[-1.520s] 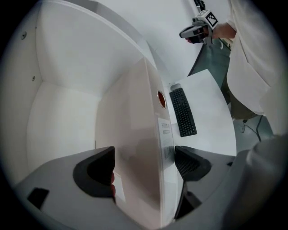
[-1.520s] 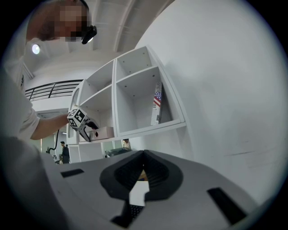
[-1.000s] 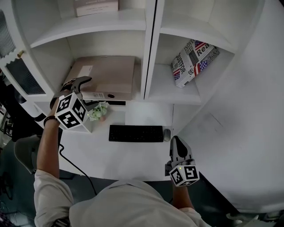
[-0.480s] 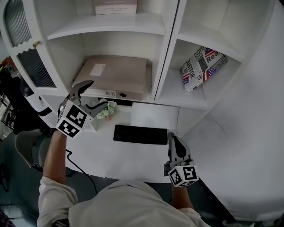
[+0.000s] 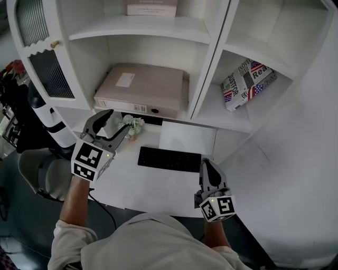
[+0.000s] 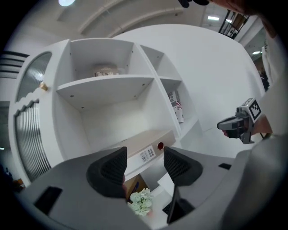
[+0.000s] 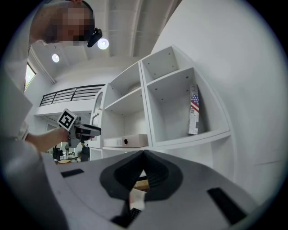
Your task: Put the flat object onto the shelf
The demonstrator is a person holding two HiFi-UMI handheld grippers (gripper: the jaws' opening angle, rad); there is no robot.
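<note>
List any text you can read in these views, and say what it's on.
"Rea": large letters on the newspaper-print packet in the right shelf; its smaller print is blurred.
Spine label of the binder: too small to read.
Print on the box on the top shelf: blurred.

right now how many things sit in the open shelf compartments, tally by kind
binder: 1
box: 1
newsprint packet: 1
total: 3
</note>
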